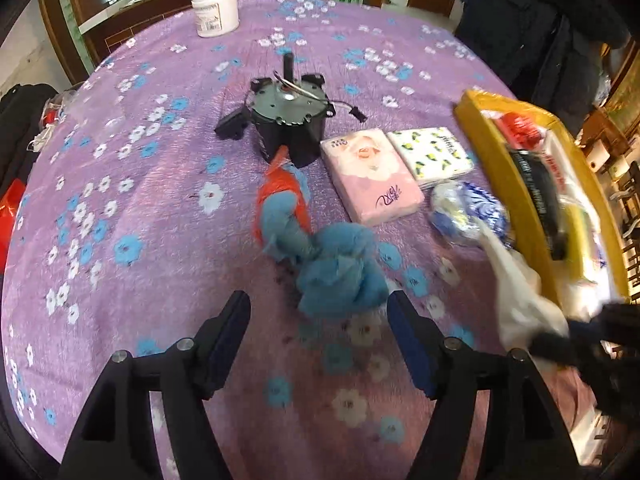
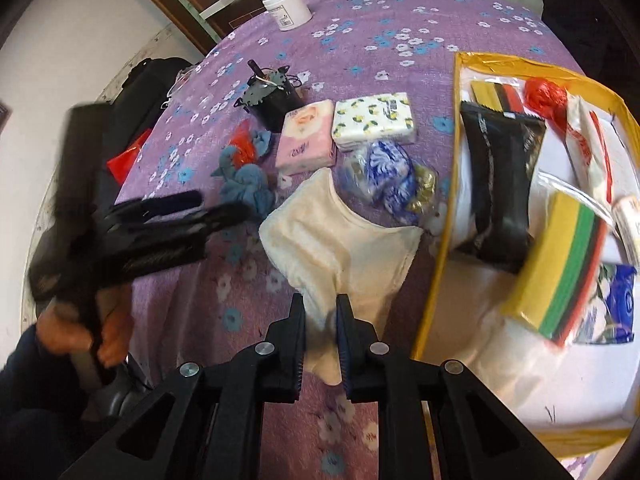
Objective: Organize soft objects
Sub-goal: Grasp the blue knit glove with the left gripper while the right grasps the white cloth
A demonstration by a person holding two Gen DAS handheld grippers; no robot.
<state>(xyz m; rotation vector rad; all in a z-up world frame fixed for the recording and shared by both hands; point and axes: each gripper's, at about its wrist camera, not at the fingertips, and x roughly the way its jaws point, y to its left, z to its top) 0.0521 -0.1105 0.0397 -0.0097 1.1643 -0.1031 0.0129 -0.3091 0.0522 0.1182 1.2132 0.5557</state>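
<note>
My right gripper (image 2: 321, 308) is shut on a cream cloth (image 2: 340, 240) and holds it over the purple flowered table (image 2: 400, 20), left of the yellow-rimmed box (image 2: 436, 220). The cloth (image 1: 520, 300) also shows in the left wrist view, hanging beside the box (image 1: 496, 168). My left gripper (image 1: 319, 300) is open, just short of a blue cloth (image 1: 340, 276) knotted with orange fabric (image 1: 280, 192). The left gripper (image 2: 208, 206) shows blurred in the right wrist view, near the blue cloth (image 2: 248, 184).
A pink tissue pack (image 1: 372, 176), a lemon-print pack (image 1: 432, 152), a blue-white bag (image 1: 468, 208), a black motor (image 1: 288, 120) and a white jar (image 1: 214, 8) lie on the table. The box holds a black pouch (image 2: 496, 188), striped sponges (image 2: 560, 272) and a red ball (image 2: 546, 96).
</note>
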